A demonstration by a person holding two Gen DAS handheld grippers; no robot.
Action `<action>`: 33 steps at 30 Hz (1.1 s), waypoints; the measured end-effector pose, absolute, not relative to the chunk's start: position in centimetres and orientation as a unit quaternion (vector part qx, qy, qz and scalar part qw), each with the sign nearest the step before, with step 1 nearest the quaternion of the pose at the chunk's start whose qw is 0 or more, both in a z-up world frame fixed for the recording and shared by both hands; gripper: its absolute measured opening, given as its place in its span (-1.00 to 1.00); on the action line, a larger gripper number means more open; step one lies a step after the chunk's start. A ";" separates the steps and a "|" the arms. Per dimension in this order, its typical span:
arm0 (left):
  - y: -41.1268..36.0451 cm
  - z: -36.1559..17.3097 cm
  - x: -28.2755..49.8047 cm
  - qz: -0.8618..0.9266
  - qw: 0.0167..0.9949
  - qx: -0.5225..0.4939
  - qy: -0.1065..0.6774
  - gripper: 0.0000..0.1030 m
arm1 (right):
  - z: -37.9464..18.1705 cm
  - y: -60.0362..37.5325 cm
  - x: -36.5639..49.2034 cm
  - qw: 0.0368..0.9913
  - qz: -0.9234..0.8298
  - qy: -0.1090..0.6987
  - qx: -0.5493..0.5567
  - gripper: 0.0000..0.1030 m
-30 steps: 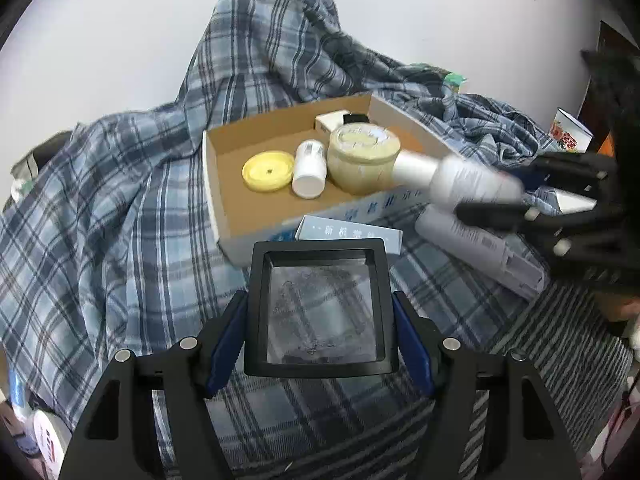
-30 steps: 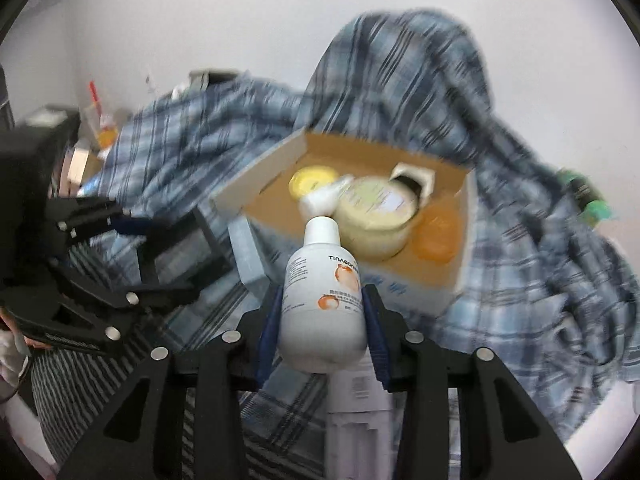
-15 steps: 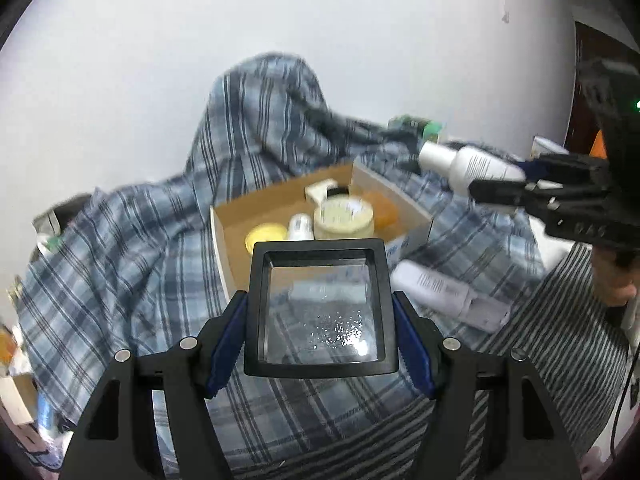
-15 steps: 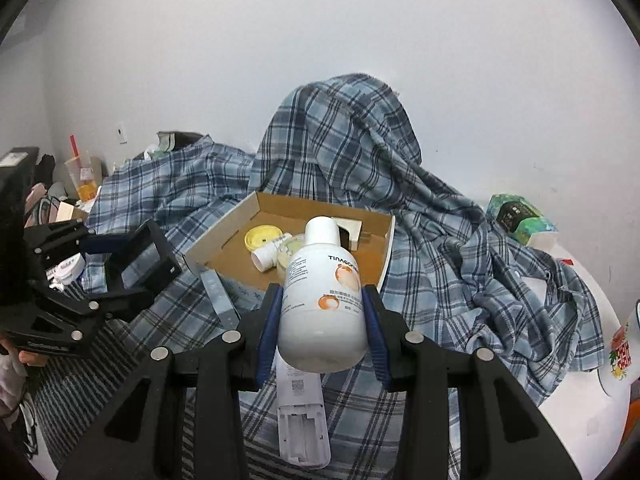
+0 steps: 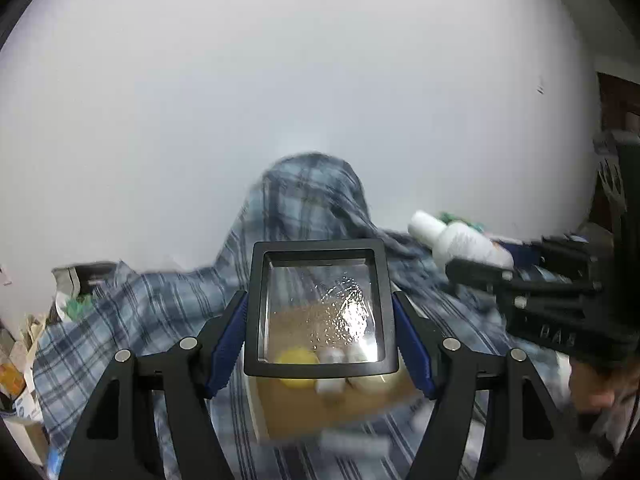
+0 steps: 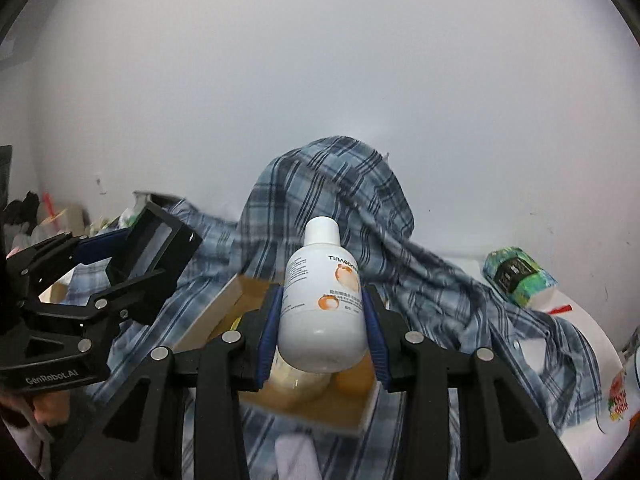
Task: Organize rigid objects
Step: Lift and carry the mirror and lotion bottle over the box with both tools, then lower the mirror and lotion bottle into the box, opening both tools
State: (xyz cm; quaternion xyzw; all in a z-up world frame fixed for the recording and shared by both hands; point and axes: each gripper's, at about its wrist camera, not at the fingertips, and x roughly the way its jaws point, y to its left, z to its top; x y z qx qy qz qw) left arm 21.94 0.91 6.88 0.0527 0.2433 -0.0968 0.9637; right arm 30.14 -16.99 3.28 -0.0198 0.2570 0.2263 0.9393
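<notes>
My left gripper [image 5: 320, 320] is shut on a square black-framed clear lens [image 5: 321, 304], held up in front of the cardboard box [image 5: 280, 412]. My right gripper [image 6: 323, 322] is shut on a white bottle [image 6: 324, 300] with orange print, cap pointing away, above the same box [image 6: 224, 308]. In the box lie a yellow lid [image 5: 298, 362], small white containers [image 5: 330, 374], a cream jar [image 6: 298, 382] and an orange item [image 6: 354, 376]. The bottle also shows in the left wrist view [image 5: 456, 242], and the lens in the right wrist view [image 6: 154, 240].
A blue plaid shirt [image 6: 348, 200] drapes the mound and table under the box. A white tube [image 6: 298, 458] lies in front of the box. A green packet [image 6: 516, 276] and printed cup [image 6: 622, 396] sit at the right on the white table. Clutter stands at far left.
Both grippers have risen and tilted upward with their loads; the box has dropped low in both views and more wall fills the frames.
</notes>
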 end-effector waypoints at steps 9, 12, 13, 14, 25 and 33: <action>2.5 3.8 28.6 -0.069 0.965 0.028 0.252 0.39 | -2.2 -15.5 35.4 0.930 0.193 0.313 -0.028 -0.25; 2.6 1.7 30.0 -0.061 0.959 0.035 0.273 0.39 | -4.1 -15.7 36.4 0.922 0.189 0.336 -0.028 -0.25; 2.7 1.0 30.4 -0.060 0.957 0.032 0.282 0.39 | -4.7 -15.8 36.7 0.920 0.186 0.343 -0.030 -0.25; 2.7 0.6 30.6 -0.060 0.955 0.028 0.288 0.39 | -5.2 -15.9 37.0 0.917 0.185 0.352 -0.032 -0.25; 3.1 -1.6 31.7 -0.054 0.946 0.032 0.318 0.68 | -6.5 -17.1 38.4 0.900 0.209 0.383 0.002 -0.01; 3.6 2.9 28.3 -0.052 0.963 0.008 0.264 0.68 | -0.9 -18.8 35.3 0.920 0.213 0.328 0.025 -0.01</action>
